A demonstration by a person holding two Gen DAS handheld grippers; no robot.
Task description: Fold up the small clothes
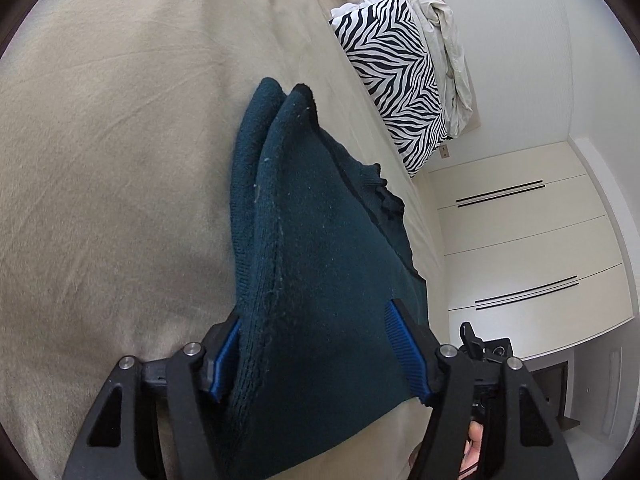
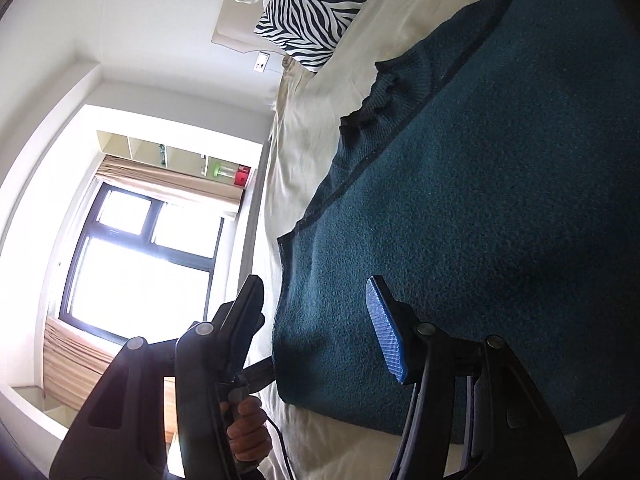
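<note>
A dark teal knitted garment [image 1: 320, 248] lies on the beige bed sheet [image 1: 112, 160]. In the left wrist view my left gripper [image 1: 320, 352] has its jaws wide apart with a thick folded edge of the garment between the blue pads [image 1: 404, 344]; the pads do not clearly press on it. In the right wrist view the garment [image 2: 480, 200] spreads flat, with a ribbed cuff or collar [image 2: 384, 92] at its far edge. My right gripper [image 2: 320, 320] is open over the garment's near corner, holding nothing.
A zebra-print pillow [image 1: 396, 92] and a crumpled pale sheet [image 1: 448, 48] lie at the head of the bed. White wardrobe doors [image 1: 520, 240] stand beyond the bed edge. A bright window [image 2: 140, 264] with curtains shows in the right wrist view.
</note>
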